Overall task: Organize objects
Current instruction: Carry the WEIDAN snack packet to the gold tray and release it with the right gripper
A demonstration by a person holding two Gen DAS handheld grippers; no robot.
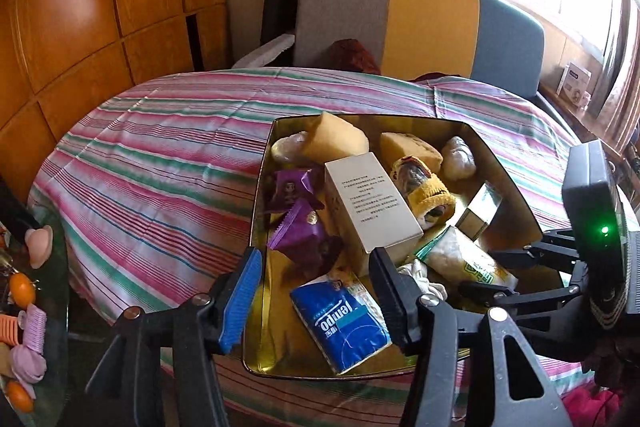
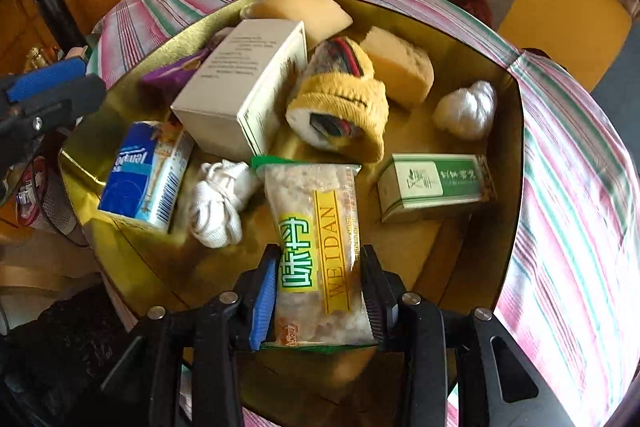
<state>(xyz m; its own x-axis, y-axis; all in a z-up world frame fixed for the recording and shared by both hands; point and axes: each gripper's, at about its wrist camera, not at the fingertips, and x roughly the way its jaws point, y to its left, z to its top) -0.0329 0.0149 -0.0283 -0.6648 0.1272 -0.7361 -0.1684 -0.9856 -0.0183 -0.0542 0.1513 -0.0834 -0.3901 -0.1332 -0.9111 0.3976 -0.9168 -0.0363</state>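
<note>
Gold metal tray (image 2: 506, 131) on striped cloth (image 2: 568, 187). Right gripper (image 2: 320, 291) clamps clear "WEIDAN" snack packet (image 2: 316, 251) above tray. Left gripper (image 1: 316, 291) wide apart, empty, over blue "Tempo" tissue pack (image 1: 342, 323).

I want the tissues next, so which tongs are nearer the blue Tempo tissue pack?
Left. The left tongs hang open right over the Tempo tissue pack in the gold tin. The right tongs sit farther off, shut on the Weidan snack packet.
</note>
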